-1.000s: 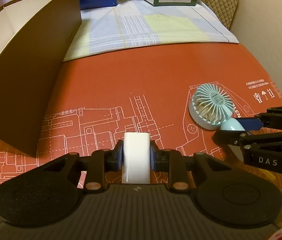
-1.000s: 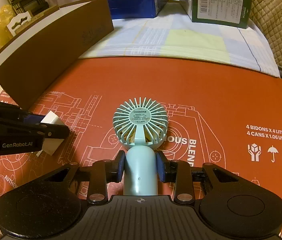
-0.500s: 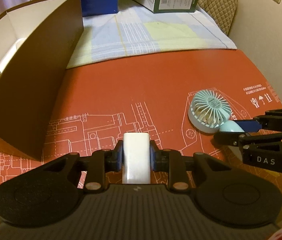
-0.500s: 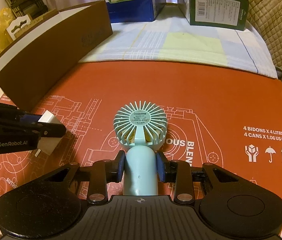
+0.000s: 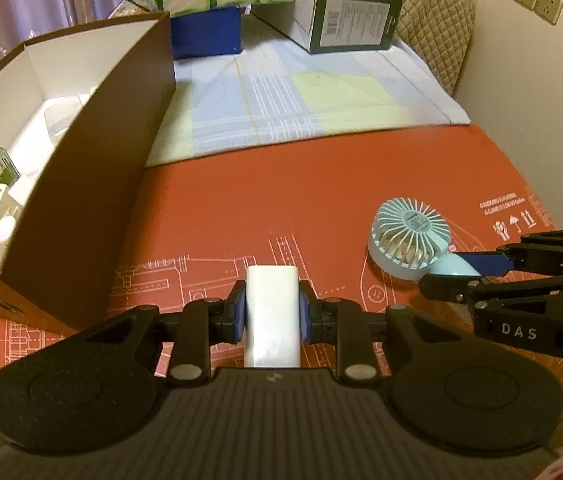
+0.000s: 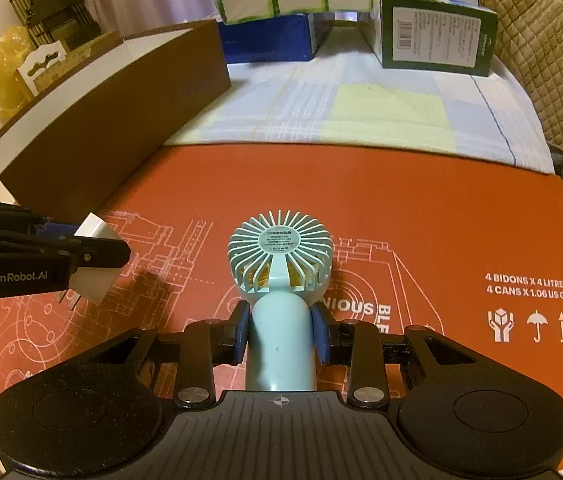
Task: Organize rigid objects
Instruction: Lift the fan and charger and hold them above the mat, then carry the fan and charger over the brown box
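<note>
White plug block (image 5: 271,312): smooth, shiny, boxy with rounded edges. It sits low in the middle of the left wrist view. In the right wrist view (image 6: 95,258) it shows at the left edge, and two thin metal prongs poke out of its bottom.
Left gripper (image 5: 271,312): black, hard plastic with blue pads. Its two fingers are squeezed tight on the sides of the white plug block.
Small fan (image 6: 279,258): light blue plastic. It has a round cage head with thin ribs like sun rays and a fat round handle. It sits in the middle of the right wrist view. In the left wrist view (image 5: 409,242) it is at the right side.
Right gripper (image 6: 280,334): black with blue pads, clamped on the fan's handle just under the round head.
Red mat (image 5: 321,188): flat, with thin white line drawings and white words printed on it. It lies under both things.
Brown box (image 5: 93,184): long cardboard tray, dark brown outside and white inside, in the left part of the left wrist view. Small packs lie inside it at the near end.
Checked cloth (image 5: 301,108): soft, pale blue and yellow squares, past the mat.
Far boxes (image 5: 349,20): green, white and blue cardboard boxes at the top of the frame.
Quilted cushion (image 5: 437,36): tan, puffy diamond pattern, upper right.
</note>
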Demonstrator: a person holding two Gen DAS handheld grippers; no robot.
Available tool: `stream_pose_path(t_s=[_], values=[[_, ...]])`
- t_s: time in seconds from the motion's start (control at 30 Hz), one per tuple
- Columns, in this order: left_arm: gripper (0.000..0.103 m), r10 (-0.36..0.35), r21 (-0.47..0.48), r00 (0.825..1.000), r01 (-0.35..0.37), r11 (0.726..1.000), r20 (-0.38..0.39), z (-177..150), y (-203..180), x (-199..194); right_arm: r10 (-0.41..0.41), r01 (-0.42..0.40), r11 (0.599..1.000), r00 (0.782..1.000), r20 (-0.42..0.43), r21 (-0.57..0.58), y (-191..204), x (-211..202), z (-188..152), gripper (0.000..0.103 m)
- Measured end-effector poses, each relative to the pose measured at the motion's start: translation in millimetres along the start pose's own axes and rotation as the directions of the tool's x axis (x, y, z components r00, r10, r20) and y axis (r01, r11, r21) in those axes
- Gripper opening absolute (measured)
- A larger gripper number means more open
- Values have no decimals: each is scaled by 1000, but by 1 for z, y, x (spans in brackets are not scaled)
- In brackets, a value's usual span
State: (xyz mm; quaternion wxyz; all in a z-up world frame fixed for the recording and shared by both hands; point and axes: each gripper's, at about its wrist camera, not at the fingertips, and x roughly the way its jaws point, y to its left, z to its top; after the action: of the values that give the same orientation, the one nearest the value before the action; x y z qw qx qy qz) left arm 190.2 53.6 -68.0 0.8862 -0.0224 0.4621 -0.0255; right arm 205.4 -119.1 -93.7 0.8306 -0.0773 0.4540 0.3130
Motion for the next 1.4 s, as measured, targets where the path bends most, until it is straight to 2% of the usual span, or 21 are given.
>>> stream_pose_path(t_s=[0.4,0.7,1.07,1.4], values=[[21,-24,-4,996,24,1000,85,24,9,-34,28,-27,1000,997,69,-10,15,-17,25,30],[21,3,-26,985,1,1000,175,50,33,-66,79,-73,996,986,147,-46,45,-31,61,30],[21,59,-53,967,-48,997,246,68,84,-96,147,-132,988,968,202,-87,97,-28,106,30],[21,91,-83,963,-72,994,252,80,146,-101,199,-180,978,958,205,-106,157,-4,146,30]])
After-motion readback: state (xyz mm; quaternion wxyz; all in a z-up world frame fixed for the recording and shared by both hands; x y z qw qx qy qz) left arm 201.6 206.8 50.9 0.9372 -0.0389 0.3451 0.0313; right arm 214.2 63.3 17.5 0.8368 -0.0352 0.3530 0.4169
